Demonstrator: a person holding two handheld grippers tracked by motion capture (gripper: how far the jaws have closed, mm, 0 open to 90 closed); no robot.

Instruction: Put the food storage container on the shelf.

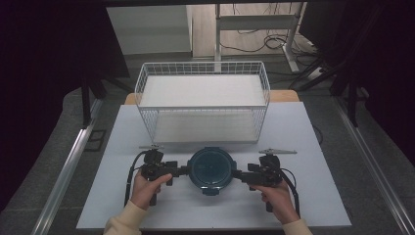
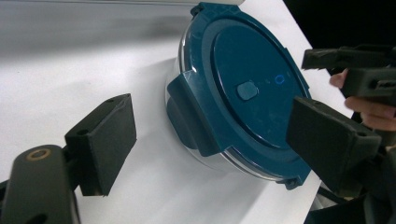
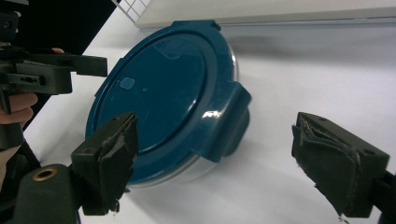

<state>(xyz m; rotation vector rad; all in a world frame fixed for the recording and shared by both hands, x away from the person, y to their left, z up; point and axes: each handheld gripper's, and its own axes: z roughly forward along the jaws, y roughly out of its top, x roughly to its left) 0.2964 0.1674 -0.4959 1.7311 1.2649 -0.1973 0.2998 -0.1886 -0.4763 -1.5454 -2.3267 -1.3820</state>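
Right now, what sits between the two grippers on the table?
A round container with a dark blue clip lid lies between the left gripper and the right gripper, as the high view shows. Both grippers are open.

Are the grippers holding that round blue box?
No, nothing is held. The left gripper and the right gripper both stand open, one at each side clip of the round box, with the pads not pressing on it.

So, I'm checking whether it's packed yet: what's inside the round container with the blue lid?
The blue lid covers the round container and hides its contents. Its clear wall shows nothing recognisable inside.
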